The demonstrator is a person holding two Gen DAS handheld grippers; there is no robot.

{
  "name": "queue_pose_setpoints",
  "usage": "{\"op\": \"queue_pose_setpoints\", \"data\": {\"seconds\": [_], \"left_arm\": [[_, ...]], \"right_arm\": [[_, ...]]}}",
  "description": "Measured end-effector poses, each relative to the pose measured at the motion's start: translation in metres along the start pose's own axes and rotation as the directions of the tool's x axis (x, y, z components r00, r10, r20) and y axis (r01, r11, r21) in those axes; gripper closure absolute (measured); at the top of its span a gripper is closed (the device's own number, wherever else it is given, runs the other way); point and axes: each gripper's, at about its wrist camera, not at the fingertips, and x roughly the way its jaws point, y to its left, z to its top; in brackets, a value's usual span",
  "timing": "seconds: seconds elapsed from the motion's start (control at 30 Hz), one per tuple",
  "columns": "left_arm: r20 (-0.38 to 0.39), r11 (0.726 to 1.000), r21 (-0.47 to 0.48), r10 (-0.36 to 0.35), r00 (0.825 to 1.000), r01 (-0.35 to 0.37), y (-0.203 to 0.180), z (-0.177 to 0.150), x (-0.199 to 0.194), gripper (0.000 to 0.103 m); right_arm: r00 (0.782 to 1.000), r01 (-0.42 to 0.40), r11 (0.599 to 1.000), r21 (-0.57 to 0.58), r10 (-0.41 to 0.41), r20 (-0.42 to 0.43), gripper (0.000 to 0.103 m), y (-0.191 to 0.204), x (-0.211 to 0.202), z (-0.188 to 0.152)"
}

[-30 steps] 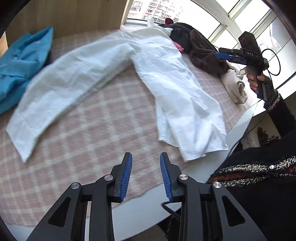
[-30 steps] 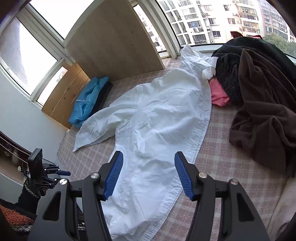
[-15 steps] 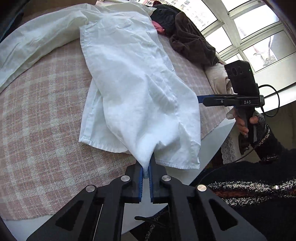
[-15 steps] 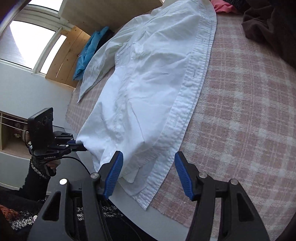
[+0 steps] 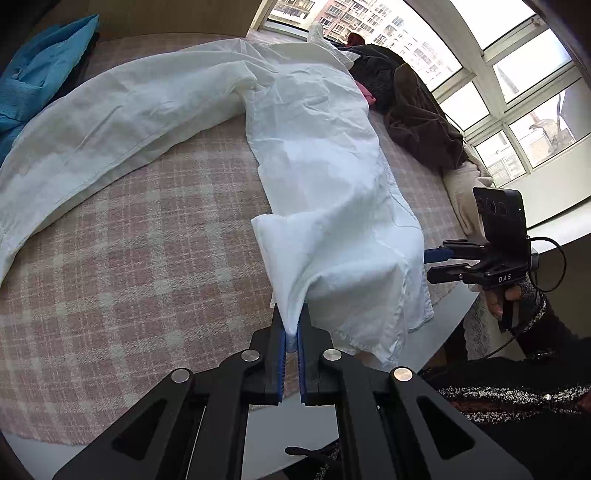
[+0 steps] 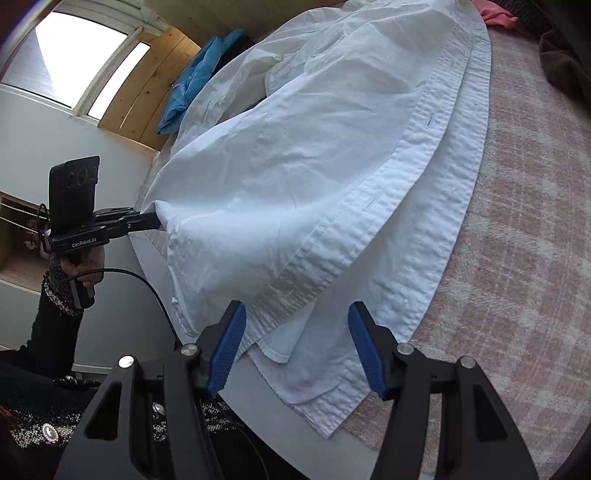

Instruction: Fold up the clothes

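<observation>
The white shirt (image 5: 314,155) lies spread along the pink checked cloth (image 5: 129,258) that covers the surface, its hem hanging over the near edge. The left claw (image 5: 291,334) is closed tight on a pinch of the shirt's lower corner, lifting that fabric into a small peak above the cloth. The right claw (image 6: 295,343) stands wide open at the shirt's hem, one blue pad on each side of the buttonhole placket (image 6: 369,206), gripping nothing. From the shirt's far side a long sleeve (image 5: 110,122) stretches out toward a blue garment (image 5: 37,77) at the back edge. On the other side of the shirt, by the windows (image 5: 517,92), sits a heap of dark brown clothes (image 5: 417,110) with a bit of pink (image 6: 495,14) just beside the collar end
</observation>
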Motion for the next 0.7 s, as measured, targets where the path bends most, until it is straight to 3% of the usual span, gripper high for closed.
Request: {"op": "queue_pose_setpoints", "data": {"seconds": [0.1, 0.13, 0.17, 0.2, 0.23, 0.37, 0.43, 0.5, 0.6, 0.67, 0.7], "left_arm": [[-0.024, 0.999, 0.036, 0.001, 1.000, 0.000, -0.002, 0.001, 0.004, 0.099], [-0.028, 0.999, 0.043, -0.002, 1.000, 0.003, -0.001, 0.001, 0.003, 0.099], [-0.031, 0.999, 0.049, -0.005, 0.999, 0.006, 0.000, 0.001, 0.002, 0.099], [-0.033, 0.998, 0.055, -0.008, 0.999, 0.009, 0.000, 0.001, 0.000, 0.099], [-0.034, 0.998, 0.062, -0.010, 0.999, 0.012, 0.001, 0.001, -0.002, 0.099], [-0.043, 0.995, 0.095, -0.010, 0.999, 0.014, -0.001, -0.004, -0.005, 0.099], [-0.058, 0.995, 0.101, -0.007, 0.998, 0.013, -0.001, -0.008, -0.001, 0.099], [-0.083, 0.995, 0.096, -0.015, 0.996, 0.023, 0.001, -0.011, 0.008, 0.098], [-0.127, 0.995, 0.104, 0.024, 0.992, -0.011, 0.003, -0.018, 0.022, 0.098], [-0.121, 0.995, 0.094, 0.024, 0.992, -0.012, 0.005, -0.022, 0.019, 0.097], [-0.113, 0.996, 0.088, 0.022, 0.993, -0.012, 0.005, -0.023, 0.016, 0.094]], "right_arm": [[0.996, -0.060, 0.998, 0.009, 0.060, 0.062, 0.046, 0.004, 0.002, 0.007], [0.994, -0.073, 0.997, 0.003, 0.073, 0.078, 0.052, 0.006, 0.001, 0.008], [0.993, -0.089, 0.996, -0.002, 0.089, 0.082, 0.060, 0.008, -0.001, 0.010], [0.992, -0.101, 0.995, -0.006, 0.102, 0.077, 0.083, 0.009, -0.005, 0.011], [0.993, -0.093, 0.996, -0.011, 0.093, 0.075, 0.090, 0.010, -0.011, 0.011], [0.993, -0.047, 0.999, -0.010, 0.048, 0.107, 0.090, 0.005, -0.042, 0.025], [0.994, 0.028, 0.999, -0.018, -0.026, 0.107, 0.091, 0.001, -0.051, 0.038], [0.989, 0.147, 0.989, 0.002, -0.147, 0.022, 0.090, -0.012, -0.045, 0.044], [0.978, 0.189, 0.978, 0.085, -0.180, -0.100, 0.089, -0.038, -0.035, 0.040], [0.987, 0.163, 0.981, 0.100, -0.162, -0.023, 0.085, -0.043, -0.056, 0.050], [0.984, 0.172, 0.980, 0.097, -0.176, 0.034, 0.076, -0.044, -0.071, 0.062]]}}
